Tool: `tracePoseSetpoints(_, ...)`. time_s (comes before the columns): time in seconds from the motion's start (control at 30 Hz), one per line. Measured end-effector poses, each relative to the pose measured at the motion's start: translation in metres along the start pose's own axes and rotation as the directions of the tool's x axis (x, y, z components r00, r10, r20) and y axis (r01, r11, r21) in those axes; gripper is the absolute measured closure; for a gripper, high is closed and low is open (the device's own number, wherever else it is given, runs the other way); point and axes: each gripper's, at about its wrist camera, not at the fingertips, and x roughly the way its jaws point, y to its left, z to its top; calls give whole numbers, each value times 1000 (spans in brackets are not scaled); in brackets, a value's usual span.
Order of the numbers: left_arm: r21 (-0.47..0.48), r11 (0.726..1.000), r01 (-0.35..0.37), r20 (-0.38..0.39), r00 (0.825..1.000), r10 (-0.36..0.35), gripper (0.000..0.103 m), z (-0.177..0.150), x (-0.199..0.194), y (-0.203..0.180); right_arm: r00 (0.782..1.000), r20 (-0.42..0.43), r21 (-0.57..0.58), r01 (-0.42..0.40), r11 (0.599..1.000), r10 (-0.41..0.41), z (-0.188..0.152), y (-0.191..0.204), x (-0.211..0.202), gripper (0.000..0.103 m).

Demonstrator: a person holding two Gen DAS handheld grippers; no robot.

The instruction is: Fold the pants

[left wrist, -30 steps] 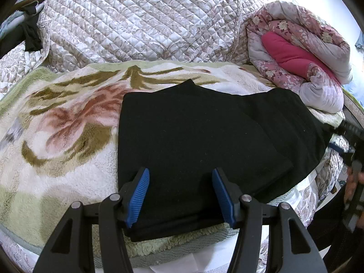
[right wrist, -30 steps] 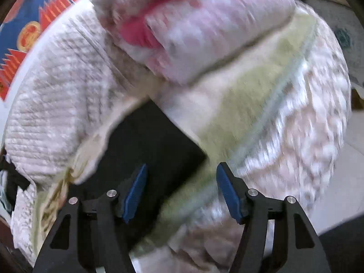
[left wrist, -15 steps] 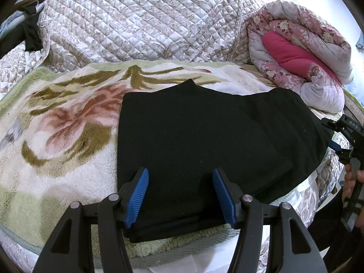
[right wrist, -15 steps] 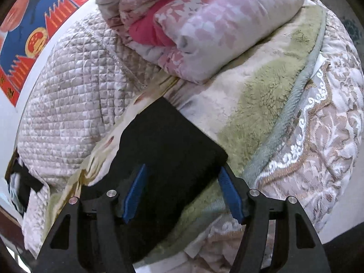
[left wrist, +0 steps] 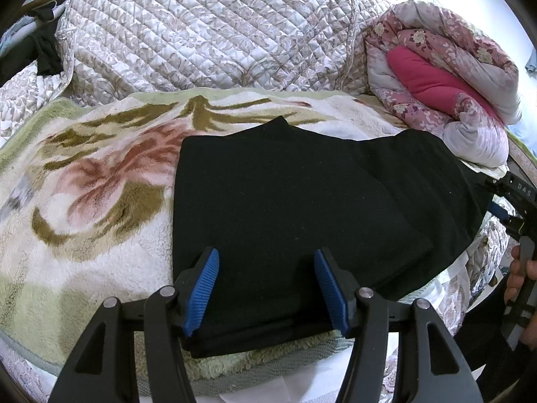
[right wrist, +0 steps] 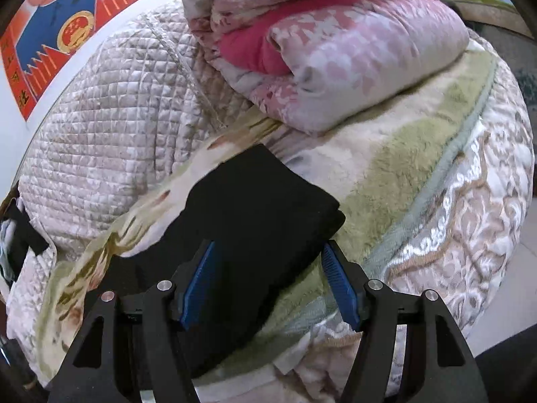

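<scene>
Black pants [left wrist: 295, 208] lie folded flat on a floral fleece blanket [left wrist: 90, 201] on a bed. My left gripper [left wrist: 265, 257] hangs open over their near edge, and the cloth lies flat between the blue pads [left wrist: 201, 288], which do not press it. My right gripper [right wrist: 268, 247] is open at the right end of the pants [right wrist: 258, 211], one pad over the cloth and the other just off its corner. In the left wrist view the right gripper [left wrist: 513, 208] shows at the right edge, held by a hand [left wrist: 523, 275].
A rolled pink floral quilt [left wrist: 446, 77] lies just behind the right end of the pants. A quilted cover [left wrist: 208, 30] rises along the back. The bed's edge [right wrist: 470, 221] drops off to the floor on the right. Dark clothing [left wrist: 43, 53] sits far left.
The right gripper has rolled and settled at the right end of the pants, and its blurred view has sharpened. It has come further into the left wrist view. The left gripper has kept still.
</scene>
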Motion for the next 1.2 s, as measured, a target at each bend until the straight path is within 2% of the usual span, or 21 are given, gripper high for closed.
tracePoseSetpoints(0.23,-2,1000,-1,-1,1000,1,40,0,0,0,1000,2,70,-31,997,31,10,-13,9,38)
tracePoseSetpoints(0.33,0,1000,0,-2,1000,0,40,0,0,0,997,-46,157,-58,986,66,7,-25,23,38)
tracePoseSetpoints(0.57,-2,1000,-2,-1,1000,2,40,1,0,-1,992,8,19,-125,992,125,11,3,10,38)
tracePoseSetpoints(0.67,-1,1000,-1,-2,1000,1,40,1,0,0,992,-40,33,-120,992,121,19,4,30,38)
tracePoseSetpoints(0.7,-2,1000,-1,-3,1000,1,40,1,0,0,992,-56,40,-114,993,116,19,4,37,42)
tracePoseSetpoints(0.77,-2,1000,1,-5,1000,-1,40,1,0,-1,989,-87,45,-114,992,118,22,7,46,57)
tracePoseSetpoints(0.8,-1,1000,2,-6,1000,-2,40,1,0,-1,988,-88,37,-120,992,123,23,10,45,70)
tracePoseSetpoints(0.83,-1,1000,5,-7,1000,-5,40,1,0,-1,988,-87,26,-127,992,129,24,13,42,77)
tracePoseSetpoints(0.9,-5,1000,14,-11,1000,-14,40,2,-1,1,984,-86,-6,-156,988,155,29,26,34,81)
tracePoseSetpoints(1.03,-41,999,25,4,1000,-25,40,9,-7,11,975,-94,-116,-213,970,203,34,65,17,82)
tracePoseSetpoints(1.2,-108,994,-27,32,999,31,40,19,-18,35,954,-129,-239,-296,925,272,30,124,6,82)
